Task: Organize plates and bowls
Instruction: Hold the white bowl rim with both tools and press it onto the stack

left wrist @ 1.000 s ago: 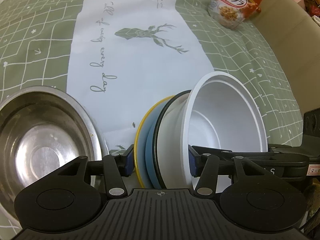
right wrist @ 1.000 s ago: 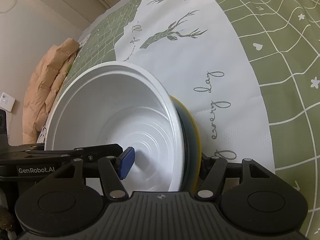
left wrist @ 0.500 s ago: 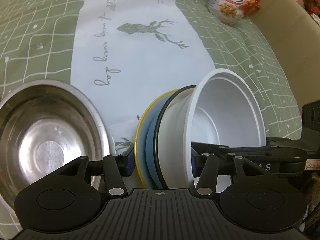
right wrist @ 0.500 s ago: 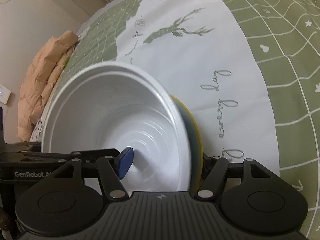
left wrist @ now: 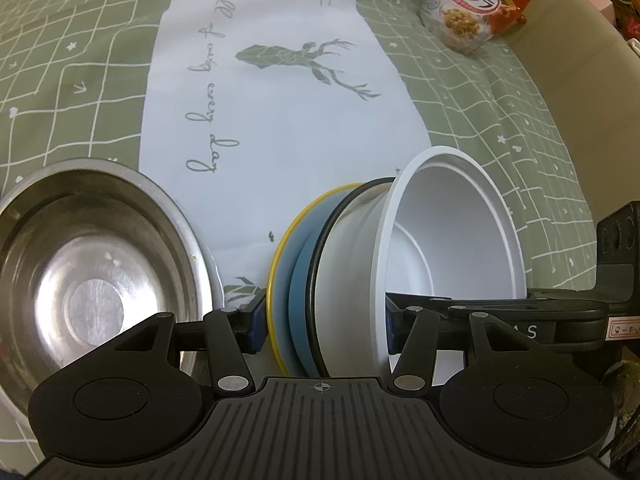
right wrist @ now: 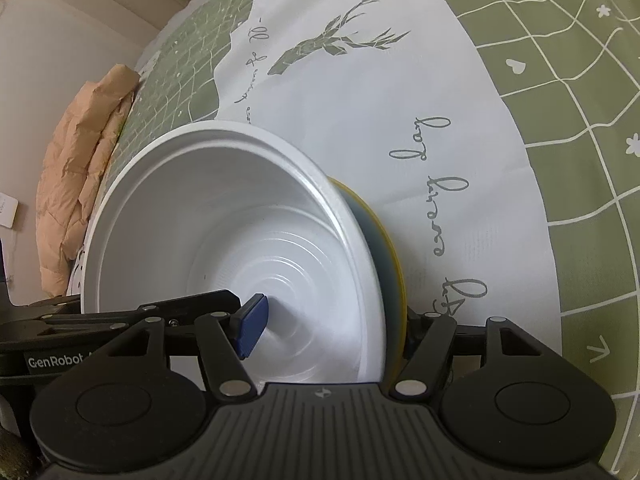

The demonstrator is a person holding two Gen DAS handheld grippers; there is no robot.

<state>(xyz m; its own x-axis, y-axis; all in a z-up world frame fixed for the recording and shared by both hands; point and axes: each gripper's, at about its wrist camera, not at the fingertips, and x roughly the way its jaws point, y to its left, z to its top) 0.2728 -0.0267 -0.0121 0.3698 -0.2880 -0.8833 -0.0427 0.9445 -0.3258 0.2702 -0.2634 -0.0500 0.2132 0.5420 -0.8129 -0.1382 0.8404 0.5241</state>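
Three nested dishes, a white bowl inside a black-rimmed white bowl on a yellow-rimmed blue plate, are held on edge above the tablecloth. The left gripper pinches the whole stack from both sides; the right gripper clamps it too, one pad inside the white bowl. Over the last second the stack has barely shifted, so it likely awaits placement beside the steel bowl.
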